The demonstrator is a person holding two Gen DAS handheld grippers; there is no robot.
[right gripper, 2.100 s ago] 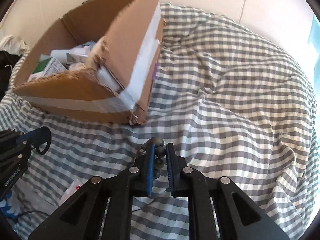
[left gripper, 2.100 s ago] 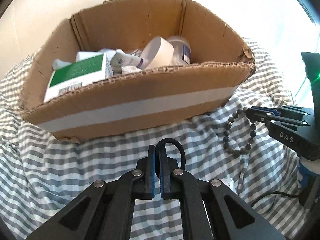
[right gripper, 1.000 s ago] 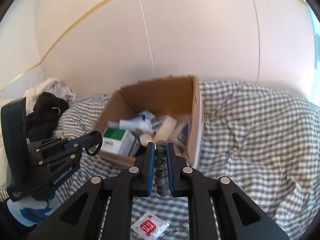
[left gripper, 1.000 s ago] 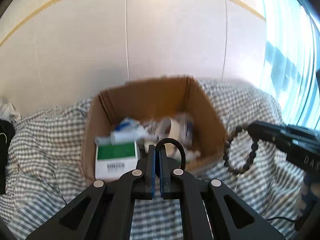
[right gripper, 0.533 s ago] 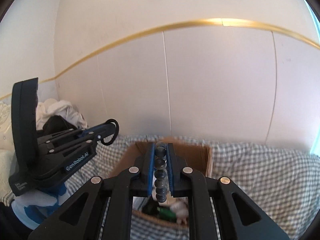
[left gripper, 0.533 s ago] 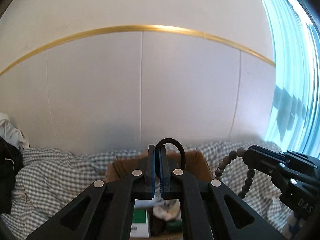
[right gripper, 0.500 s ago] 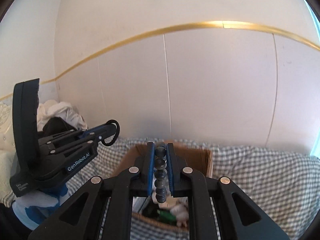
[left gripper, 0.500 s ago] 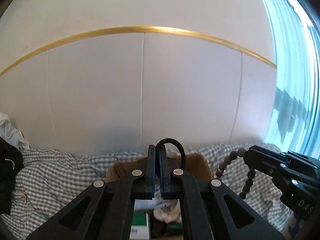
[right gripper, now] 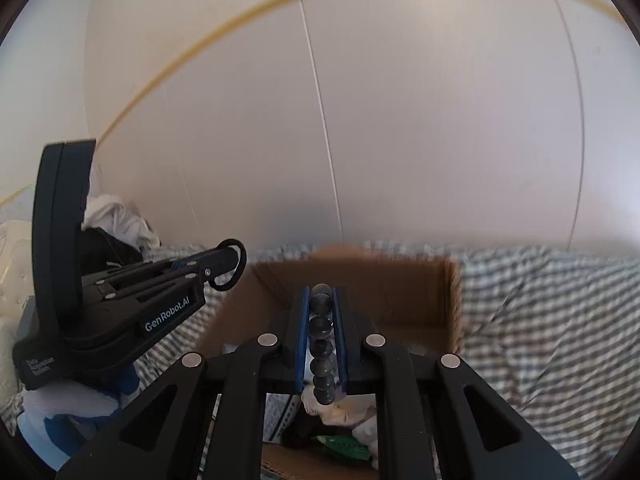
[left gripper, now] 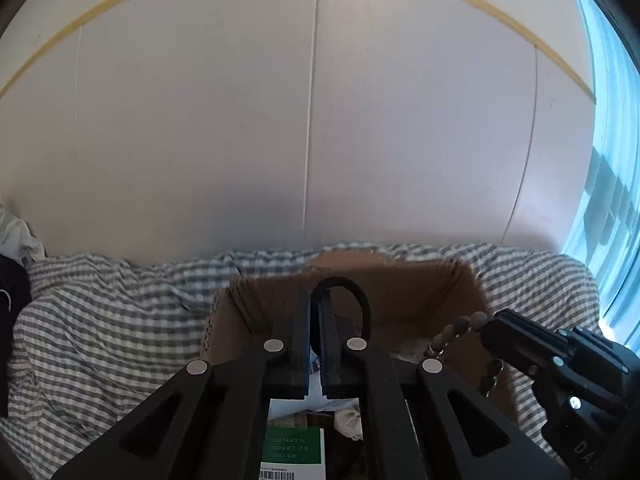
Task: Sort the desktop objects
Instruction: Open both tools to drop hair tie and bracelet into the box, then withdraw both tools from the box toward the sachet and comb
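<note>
My left gripper [left gripper: 315,304] is shut on a black hair tie [left gripper: 352,292], whose loop sticks out past the fingertips. It also shows in the right wrist view [right gripper: 224,264] at the left. My right gripper [right gripper: 321,300] is shut on a dark bead bracelet [right gripper: 322,332]; the bracelet also shows in the left wrist view [left gripper: 460,328] at the right. Both grippers hang above an open cardboard box [left gripper: 400,280] holding a green-and-white carton [left gripper: 294,448] and crumpled items.
The box stands on a grey-and-white checked cloth [left gripper: 100,320] against a white panelled wall [left gripper: 312,120]. Dark and white clothes [right gripper: 116,224] lie at the far left. A bright window [left gripper: 616,200] is at the right.
Both grippers have come in closer over the box, still shut on the hair tie and the bracelet. The box looks larger in both views.
</note>
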